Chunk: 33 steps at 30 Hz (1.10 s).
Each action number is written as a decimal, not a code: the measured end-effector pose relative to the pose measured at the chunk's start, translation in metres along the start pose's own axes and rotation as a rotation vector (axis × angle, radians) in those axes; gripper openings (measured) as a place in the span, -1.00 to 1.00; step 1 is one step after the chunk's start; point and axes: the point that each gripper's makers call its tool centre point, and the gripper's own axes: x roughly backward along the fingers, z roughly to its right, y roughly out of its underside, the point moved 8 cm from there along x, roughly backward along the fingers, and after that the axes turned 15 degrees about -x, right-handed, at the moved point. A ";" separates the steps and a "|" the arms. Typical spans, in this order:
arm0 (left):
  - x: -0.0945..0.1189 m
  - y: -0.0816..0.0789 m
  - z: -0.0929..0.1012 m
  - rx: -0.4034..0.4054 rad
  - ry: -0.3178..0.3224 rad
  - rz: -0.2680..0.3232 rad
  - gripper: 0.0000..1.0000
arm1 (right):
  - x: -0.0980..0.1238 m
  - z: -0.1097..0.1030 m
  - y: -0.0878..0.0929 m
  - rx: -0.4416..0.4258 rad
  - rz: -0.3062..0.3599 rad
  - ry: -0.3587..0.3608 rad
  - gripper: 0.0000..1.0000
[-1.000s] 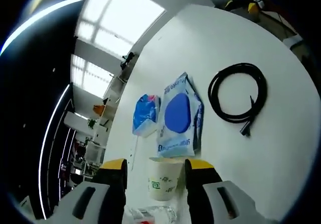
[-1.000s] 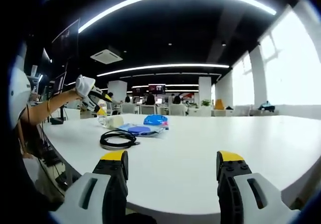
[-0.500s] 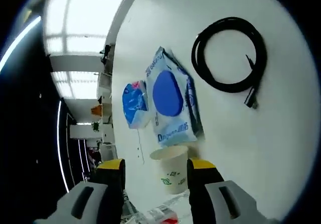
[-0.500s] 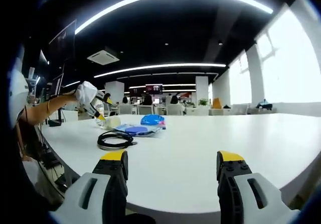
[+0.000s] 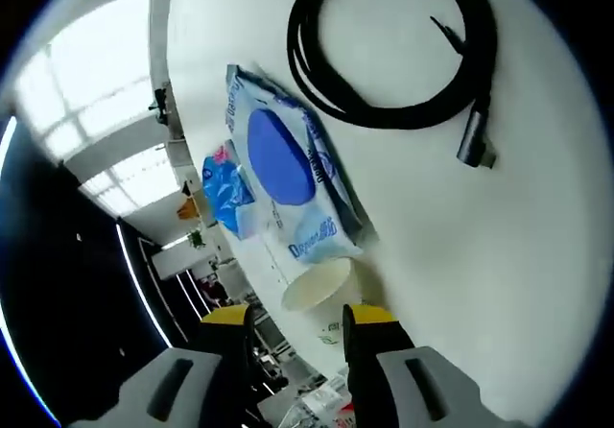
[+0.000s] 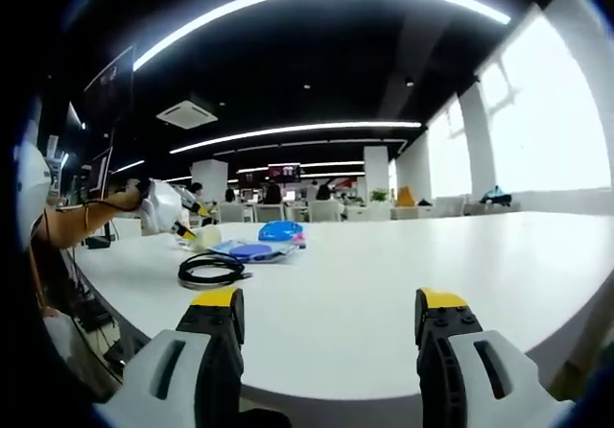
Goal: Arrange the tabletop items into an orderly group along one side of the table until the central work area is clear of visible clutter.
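Tabletop items sit grouped on the white table (image 5: 537,284): paper cup (image 5: 321,298) right at the tips of the left gripper (image 5: 295,322) fingers, between and just ahead of them, its open mouth facing the camera, inside looks empty. Left fingers are parted with the cup in the gap; contact with the cup walls can't be told. Just beyond the cup lies a wet-wipes pack (image 5: 293,178) with a blue oval lid, touching or nearly touching the cup rim. A smaller blue and pink packet (image 5: 223,190) lies beside the pack to the fingers' left. Farther ahead and to the right is a coiled black cable (image 5: 393,49), plug end pointing back toward the fingers, apart from the pack. Bare table to the right of the fingers. Crinkled clear wrapper (image 5: 321,404) down between the finger bases. In the right gripper view the right gripper (image 6: 326,322) has fingers wide apart, holding nothing, over a broad bare stretch of table near its front edge; the cable, pack and cup are well ahead to the left.
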 end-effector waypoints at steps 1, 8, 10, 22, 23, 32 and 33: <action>-0.001 -0.002 0.000 -0.017 0.007 -0.007 -0.28 | -0.001 0.000 0.001 -0.004 0.000 0.000 0.40; -0.004 -0.019 0.008 -0.231 0.073 -0.063 -0.37 | -0.003 -0.003 0.004 -0.009 -0.011 -0.023 0.39; -0.006 -0.024 0.011 -0.264 0.075 -0.077 -0.39 | -0.002 -0.001 0.004 -0.011 -0.008 -0.013 0.40; -0.008 -0.038 0.014 -0.331 0.106 -0.156 -0.44 | 0.002 0.009 0.004 -0.021 -0.003 0.022 0.40; -0.009 -0.040 0.015 -0.336 0.115 -0.154 -0.47 | 0.002 0.009 0.004 -0.020 -0.003 0.023 0.40; -0.020 -0.038 0.020 -0.427 0.188 -0.160 -0.49 | 0.002 0.008 0.005 -0.020 -0.005 0.020 0.40; -0.021 -0.037 0.021 -0.427 0.186 -0.159 -0.49 | 0.002 0.010 0.005 -0.020 -0.008 0.027 0.40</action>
